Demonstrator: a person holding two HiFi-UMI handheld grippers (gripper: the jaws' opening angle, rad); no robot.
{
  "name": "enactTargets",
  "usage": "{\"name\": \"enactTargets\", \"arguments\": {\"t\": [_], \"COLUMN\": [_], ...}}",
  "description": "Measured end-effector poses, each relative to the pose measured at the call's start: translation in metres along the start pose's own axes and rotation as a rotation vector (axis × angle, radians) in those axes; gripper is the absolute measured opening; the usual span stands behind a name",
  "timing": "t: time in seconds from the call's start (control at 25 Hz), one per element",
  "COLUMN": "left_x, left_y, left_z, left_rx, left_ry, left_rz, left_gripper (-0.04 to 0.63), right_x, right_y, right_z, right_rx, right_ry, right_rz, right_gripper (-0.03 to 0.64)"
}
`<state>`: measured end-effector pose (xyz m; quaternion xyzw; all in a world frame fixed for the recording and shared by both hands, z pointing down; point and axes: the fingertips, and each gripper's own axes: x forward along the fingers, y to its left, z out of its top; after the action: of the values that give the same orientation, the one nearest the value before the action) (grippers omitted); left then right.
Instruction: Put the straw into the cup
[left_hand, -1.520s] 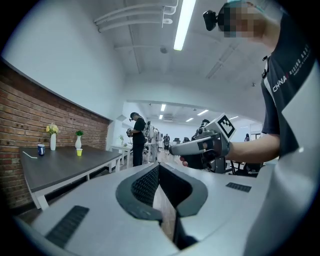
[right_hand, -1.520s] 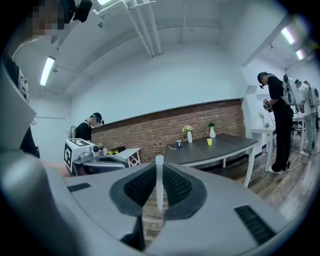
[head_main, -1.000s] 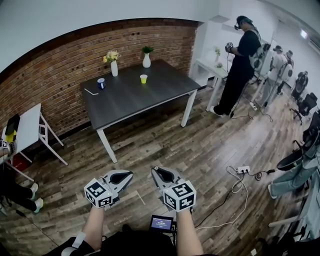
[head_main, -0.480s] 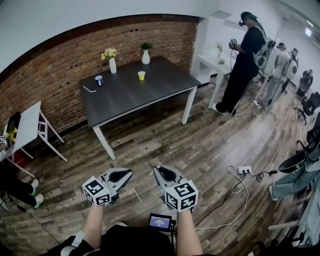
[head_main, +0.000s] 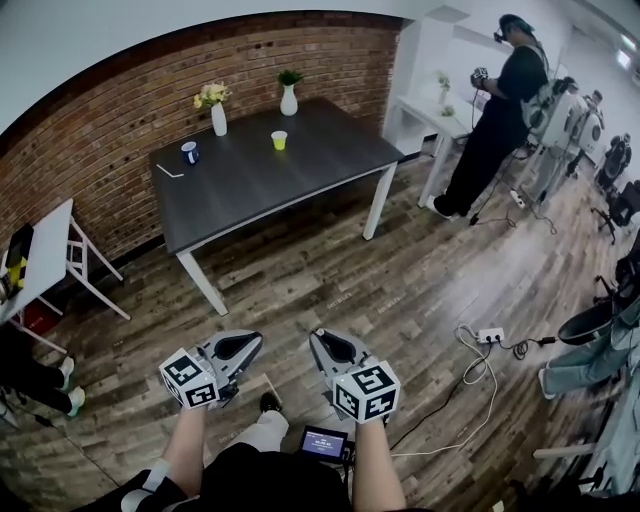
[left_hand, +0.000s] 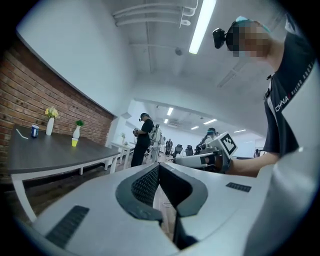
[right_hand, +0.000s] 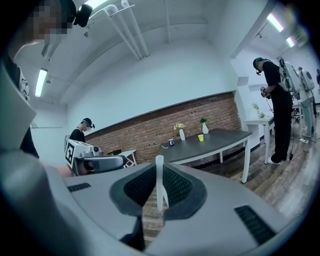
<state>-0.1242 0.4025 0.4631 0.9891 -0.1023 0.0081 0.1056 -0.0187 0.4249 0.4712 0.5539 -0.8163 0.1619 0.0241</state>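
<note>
Standing well back from the worktop (head_main: 290, 180), on the wood floor (head_main: 330, 280). No part of the task has been started; this is the approach step.

Left tongs (head_main: 240, 347): closed, the ribbed pads pressed flat together, nothing between them. Right tongs (head_main: 328, 347): closed too. The right gripper view shows a thin pale sliver upright at the seam; probably the edge of a jaw itself, though I cannot be sure at this angle. Both sets are held low in front of me, near each other and pointing ahead toward the worktop.

Straw (head_main: 168, 171): lying flat on the far left part of the worktop, just beside the blue cup (head_main: 189, 152). A yellow cup (head_main: 279, 140) stands further right, well apart from the straw. Two vases sit along the back edge by the brick wall.

Which cup is meant is not given; the blue one is closest to the straw.

Next move, as I judge it: close the distance to the worktop's left end, open one set of tongs, come down over the straw. It is thin and lies flat, so the pinch will need to be low and square across it.
</note>
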Motion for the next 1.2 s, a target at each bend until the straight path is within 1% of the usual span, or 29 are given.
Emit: {"name": "enactTargets", "arguments": {"t": [0.12,0.2,0.4,0.52,0.64,0.92,1.08,1.2], "left_x": [0.018,0.029,0.049,0.053,0.058,0.078,0.101,0.124], "left_y": [0.036,0.061,0.121,0.146,0.169,0.21,0.239,0.273], "left_z": [0.002,0.007,0.018,0.025,0.025,0.017,0.013,0.017], "left_rx": [0.002,0.006,0.039,0.029,0.019,0.008,0.002,0.003], "left_ry": [0.002,0.012,0.063,0.069,0.081,0.113,0.134,0.15], "left_rz": [-0.012,-0.021,-0.063,-0.103,-0.122,-0.114,-0.1,-0.076], "left_gripper": [0.003,0.003,0.003,0.003,0.003,0.003,0.003,0.003], "right_x": [0.024,0.042,0.093,0.12,0.143,0.185,0.219,0.251], "right_y": [-0.02,-0.034,-0.058,-0.068,-0.075,-0.099,-0.125,-0.152], "right_z": [0.008,0.023,0.061,0.074,0.081,0.084,0.09,0.103], "right_rx": [-0.002,-0.003,-0.025,-0.031,-0.034,-0.028,-0.017,-0.021], "right_ry": [0.011,0.005,-0.005,-0.006,0.0,0.023,0.029,0.024], "right_rz": [-0.023,-0.042,-0.092,-0.114,-0.123,-0.106,-0.064,-0.026], "right_gripper": [0.046,0.046,0.046,0.046,0.046,0.046,0.046,0.046]}}
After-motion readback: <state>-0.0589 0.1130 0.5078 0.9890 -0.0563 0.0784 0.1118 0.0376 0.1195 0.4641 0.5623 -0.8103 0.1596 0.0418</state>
